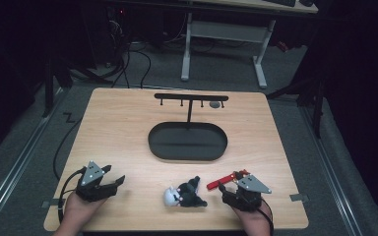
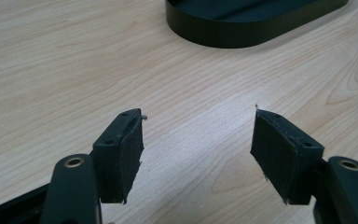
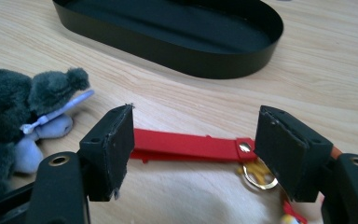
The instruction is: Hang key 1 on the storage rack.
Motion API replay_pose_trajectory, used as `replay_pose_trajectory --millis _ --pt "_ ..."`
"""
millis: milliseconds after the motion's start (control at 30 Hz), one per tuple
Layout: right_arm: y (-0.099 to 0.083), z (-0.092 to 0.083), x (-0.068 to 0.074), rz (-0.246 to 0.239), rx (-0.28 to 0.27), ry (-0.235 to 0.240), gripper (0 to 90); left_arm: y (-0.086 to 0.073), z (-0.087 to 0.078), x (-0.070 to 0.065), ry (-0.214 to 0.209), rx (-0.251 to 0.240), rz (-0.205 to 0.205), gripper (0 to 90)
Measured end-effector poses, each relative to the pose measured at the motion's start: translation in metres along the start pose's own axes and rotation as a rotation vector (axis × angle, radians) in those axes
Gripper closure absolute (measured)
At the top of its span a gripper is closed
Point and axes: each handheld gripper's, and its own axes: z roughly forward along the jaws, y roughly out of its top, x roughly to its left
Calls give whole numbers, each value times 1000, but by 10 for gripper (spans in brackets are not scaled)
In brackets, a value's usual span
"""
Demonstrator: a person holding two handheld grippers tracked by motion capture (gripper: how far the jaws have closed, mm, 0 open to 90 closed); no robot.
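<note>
A red strap (image 3: 186, 145) lies flat on the wooden desk (image 1: 118, 128), near the front edge on the person's right side. In the right gripper view it is a narrow band of bright red with a small metal rivet near one end, where a gold ring (image 3: 257, 176) and some yellow and red bits join it. The right gripper (image 3: 193, 154) hangs just over it with its jaws spread wide, one on each side of the strap and nothing clamped between them. In the high view the strap (image 1: 220, 181) sticks out toward the left from under the right gripper (image 1: 229, 189).

Just left of the strap lies a plush toy (image 1: 184, 193), dark grey fur with pale white and lilac parts; its shape is hard to read in the high view, and the right gripper view cuts it off at the left edge (image 3: 23, 116).

Behind both, at the middle of the desk, sits a black oval tray (image 1: 187, 141) with a thin post and a crossbar carrying small hooks (image 1: 191, 97). A small grey thing by the right end of the bar is too small to make out.

The left gripper (image 1: 109, 183) rests well to the left, near the front edge; its jaws stand wide apart over bare wood (image 2: 198, 135), holding nothing.
</note>
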Motion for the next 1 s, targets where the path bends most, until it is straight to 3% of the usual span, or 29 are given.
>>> replay_pose_trajectory --millis 167,400,633,733,900,1000 --pt "0 6 4 -18 14 13 286 1 2 4 -2 -5 -27 344" --pt "0 -2 2 1 -3 8 287 1 3 -5 -15 8 13 344" --pt "4 -3 9 -13 -6 26 309 0 -2 -4 -26 -7 2 398" --pt "7 -6 19 -4 13 83 400 4 0 -9 -64 -12 10 459" --pt "5 -10 29 -27 35 121 531 11 10 -25 -104 3 69 613" --pt "1 -17 40 -41 56 157 726 19 23 -48 -141 16 123 716"
